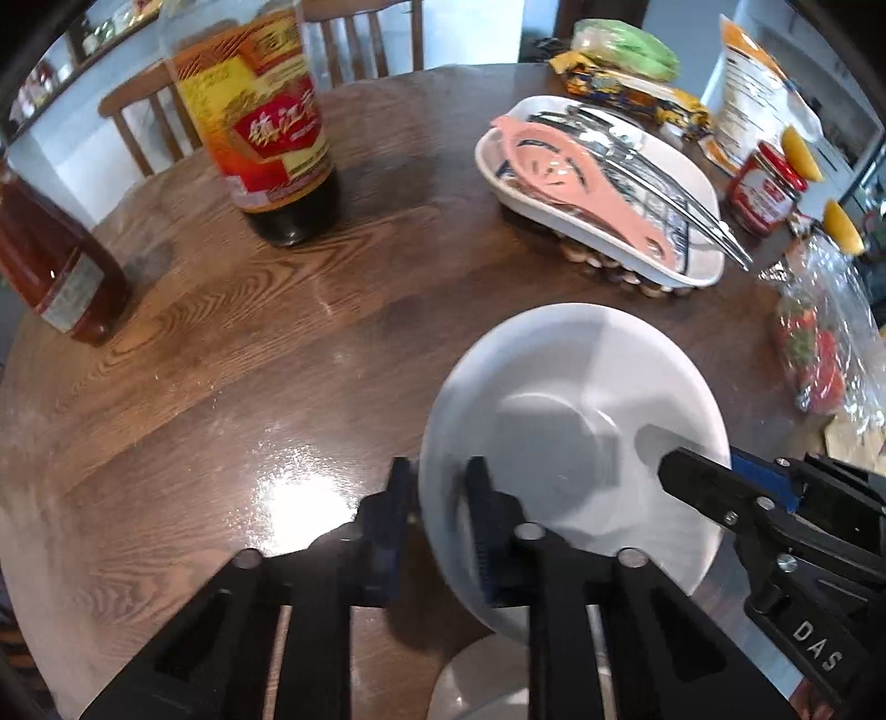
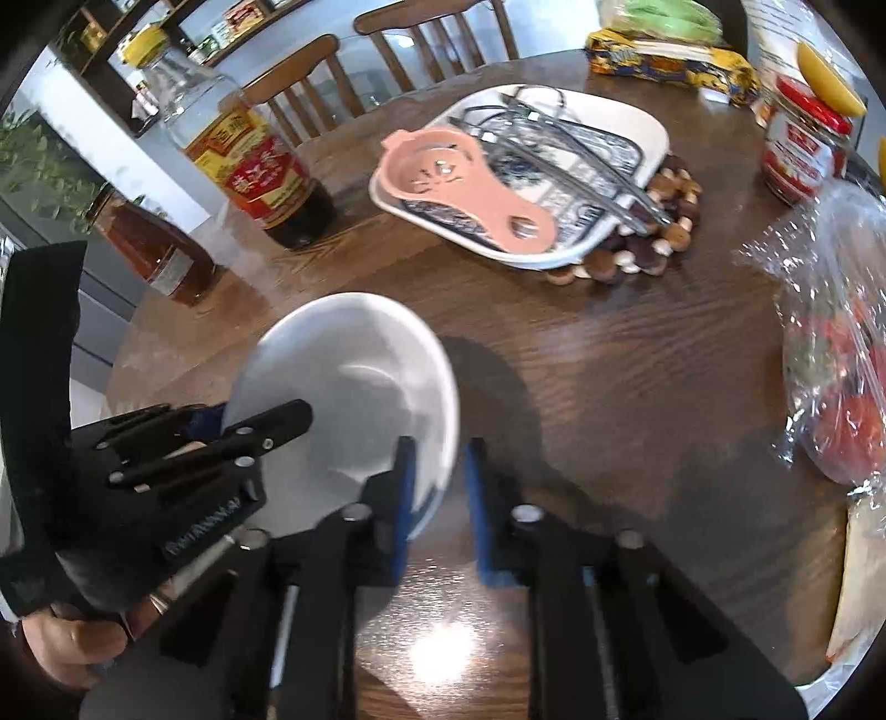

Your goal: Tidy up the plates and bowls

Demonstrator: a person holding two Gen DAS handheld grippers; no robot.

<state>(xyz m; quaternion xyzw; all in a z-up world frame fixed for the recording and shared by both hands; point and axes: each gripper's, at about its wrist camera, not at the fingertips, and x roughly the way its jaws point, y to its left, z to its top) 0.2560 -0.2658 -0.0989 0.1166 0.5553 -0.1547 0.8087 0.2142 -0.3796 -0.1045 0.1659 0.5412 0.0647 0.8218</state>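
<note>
Grippers clamp one white bowl (image 1: 576, 421) from opposite sides: the left gripper (image 1: 437, 531) pinches its left rim, the right gripper (image 2: 437, 493) its right rim, over the wooden table (image 1: 232, 354). Best to lift evenly, keeping it level, clear of the utensil tray (image 1: 603, 183).

Home dining area: round wooden table (image 1: 232, 343) carrying a vinegar bottle (image 1: 266, 127) and sauce jar (image 1: 767, 188), wooden chairs (image 2: 443, 44) behind the table.
</note>
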